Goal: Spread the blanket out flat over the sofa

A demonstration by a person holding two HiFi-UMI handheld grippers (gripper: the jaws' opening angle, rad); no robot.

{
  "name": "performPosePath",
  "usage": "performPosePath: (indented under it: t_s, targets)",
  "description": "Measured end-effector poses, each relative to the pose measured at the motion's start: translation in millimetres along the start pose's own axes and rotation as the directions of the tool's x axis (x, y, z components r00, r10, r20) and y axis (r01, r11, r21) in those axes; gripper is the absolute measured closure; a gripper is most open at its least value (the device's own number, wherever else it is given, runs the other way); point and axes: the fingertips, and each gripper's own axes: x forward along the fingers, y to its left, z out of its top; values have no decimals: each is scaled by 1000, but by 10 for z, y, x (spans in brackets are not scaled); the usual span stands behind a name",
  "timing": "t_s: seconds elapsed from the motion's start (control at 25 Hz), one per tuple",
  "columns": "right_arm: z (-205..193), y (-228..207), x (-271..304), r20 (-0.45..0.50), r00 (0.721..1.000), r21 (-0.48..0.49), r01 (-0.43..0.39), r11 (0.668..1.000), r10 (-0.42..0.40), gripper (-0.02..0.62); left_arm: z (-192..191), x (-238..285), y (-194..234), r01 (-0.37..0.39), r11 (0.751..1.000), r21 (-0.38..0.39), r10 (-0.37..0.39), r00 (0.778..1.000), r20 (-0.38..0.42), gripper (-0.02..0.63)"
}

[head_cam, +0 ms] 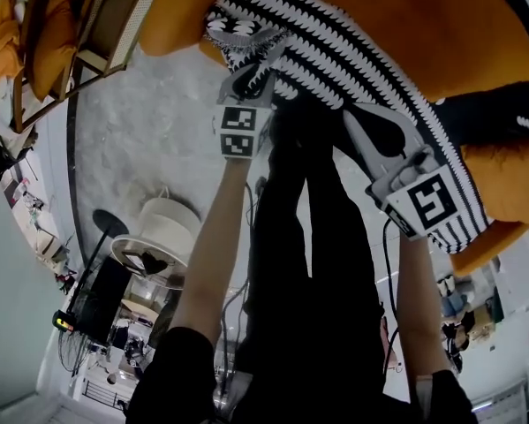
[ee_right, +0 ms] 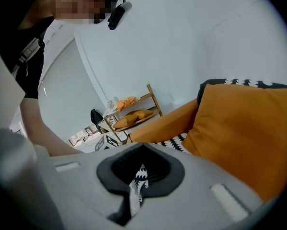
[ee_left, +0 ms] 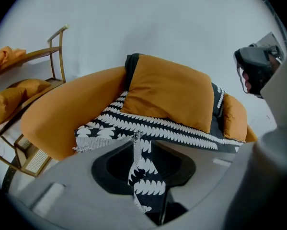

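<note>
Closest in, the left gripper had its jaws a little apart. A twisted band of the black-and-white blanket ran up between them, with a dark gap beside the cloth. The right gripper had its jaws together, pinching a narrow strip of the same blanket.

Beyond the jaws, the blanket lay as a long striped band along the front of the orange sofa. Its long axis ran sideways from one gripper toward the other, with one corner bunched at the left jaws. An orange cushion lay on top of it, and more dark cloth showed behind that cushion.

Only the head view showed both grippers at once, well apart along the band, with the person's bare forearms, black trousers and the pale floor below. Only the left gripper view caught the right gripper from the side, at its right edge.

Farther off, a wooden rack held orange pillows on its shelves. Behind the rack rose a plain pale wall.
</note>
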Motion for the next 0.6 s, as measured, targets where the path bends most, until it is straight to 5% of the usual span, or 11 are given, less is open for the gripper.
performPosePath:
  t_s: [0.6]
  targets:
    - [-142, -76, 108, -22, 1000, 27, -17, 1000, 18, 592, -538, 692, 175, -12, 1000, -23, 8, 987, -160, 452]
